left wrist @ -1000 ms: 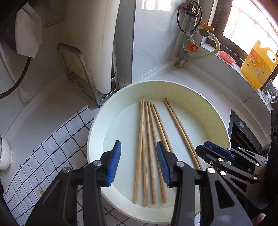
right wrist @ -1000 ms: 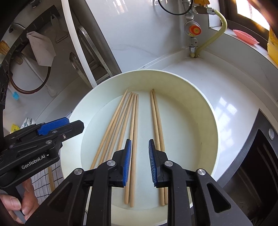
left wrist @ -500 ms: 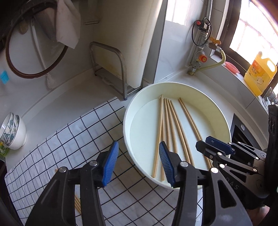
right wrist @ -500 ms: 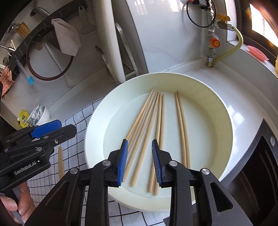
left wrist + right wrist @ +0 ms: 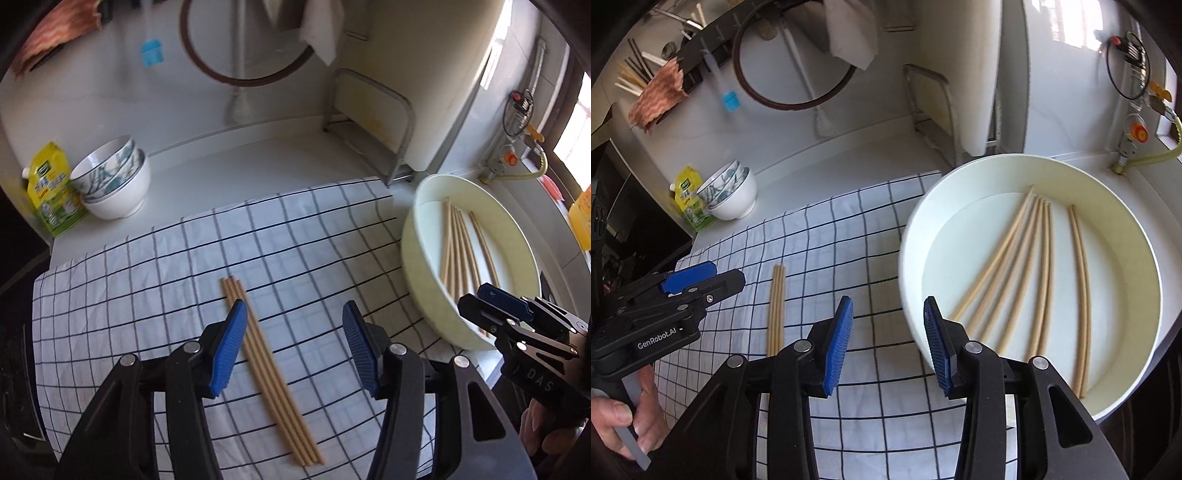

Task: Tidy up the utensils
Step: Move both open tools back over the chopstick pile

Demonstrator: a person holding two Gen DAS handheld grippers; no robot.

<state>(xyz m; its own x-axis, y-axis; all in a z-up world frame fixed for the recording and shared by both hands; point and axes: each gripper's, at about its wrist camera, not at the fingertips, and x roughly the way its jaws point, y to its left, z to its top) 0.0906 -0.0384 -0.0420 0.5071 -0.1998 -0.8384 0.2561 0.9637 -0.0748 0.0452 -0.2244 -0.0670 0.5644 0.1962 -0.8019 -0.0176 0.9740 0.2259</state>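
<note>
A white checked cloth (image 5: pixel 177 266) is spread over the counter, and a tight bundle of wooden chopsticks (image 5: pixel 269 373) is laid on it near its front edge. The left gripper (image 5: pixel 293 347) is held above this bundle; its jaws have just been opening, and nothing is pressed between the blue pads. The right gripper (image 5: pixel 888 345) is poised over the cloth's right edge, jaws likewise just opened and empty. More chopsticks (image 5: pixel 1030 277) are left inside the round white basin (image 5: pixel 1137 258) at the cloth's right edge. Stacked bowls (image 5: pixel 114 181) are seen beyond the far left corner.
</note>
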